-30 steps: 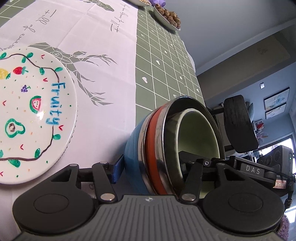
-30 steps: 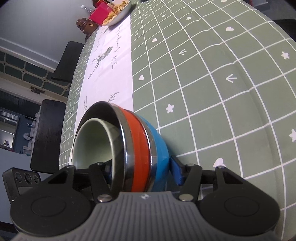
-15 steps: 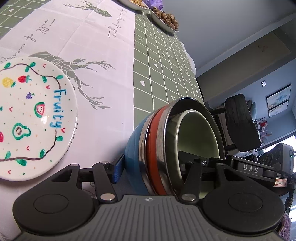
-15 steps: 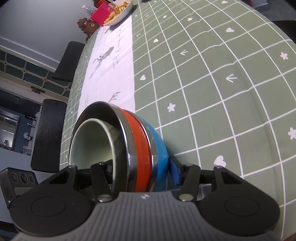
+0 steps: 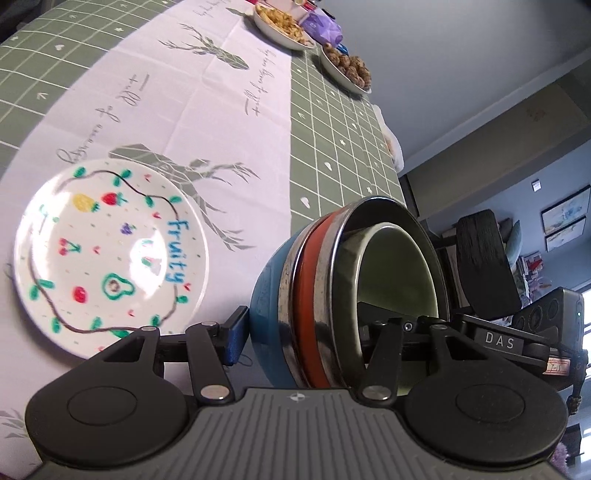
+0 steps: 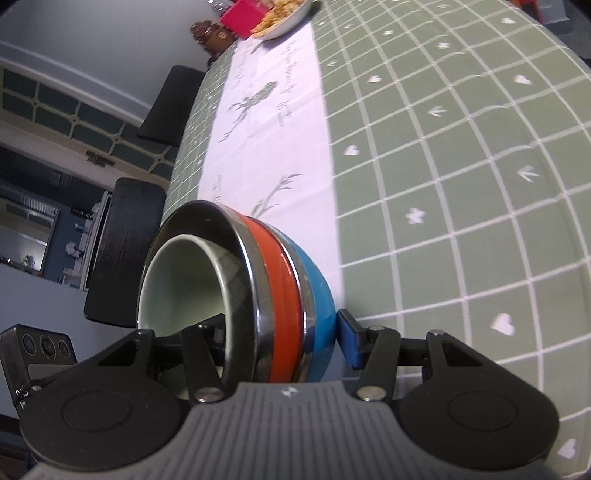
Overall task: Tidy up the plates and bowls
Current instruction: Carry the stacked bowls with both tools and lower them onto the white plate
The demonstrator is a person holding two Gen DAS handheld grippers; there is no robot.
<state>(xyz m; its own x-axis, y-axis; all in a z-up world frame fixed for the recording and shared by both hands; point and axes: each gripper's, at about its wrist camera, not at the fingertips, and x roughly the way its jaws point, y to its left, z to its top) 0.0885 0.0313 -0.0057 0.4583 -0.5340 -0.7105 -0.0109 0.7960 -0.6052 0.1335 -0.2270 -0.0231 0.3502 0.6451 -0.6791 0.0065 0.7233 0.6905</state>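
A nested bowl stack, blue bowl (image 5: 267, 314) outermost, then an orange bowl (image 5: 312, 295), a steel one and a pale green bowl (image 5: 399, 266) innermost, hangs tilted on its side above the table. My left gripper (image 5: 303, 325) is shut on one wall of the stack, with a blue pad (image 5: 236, 332) outside and the other finger inside. From the opposite side my right gripper (image 6: 280, 332) is shut on the stack (image 6: 284, 280) the same way. A white "Fruity" plate (image 5: 110, 254) lies flat on the runner to the left.
A green checked tablecloth (image 6: 461, 184) with a white runner (image 5: 229, 122) covers the table. Dishes of food (image 5: 284, 26) stand at the far end. Black chairs (image 6: 125, 251) stand along the table edge, one more (image 5: 484, 266) beyond the bowls.
Both grippers have risen with the bowl stack still held between them. The table has dropped away, so the plate looks smaller and more of the far end shows.
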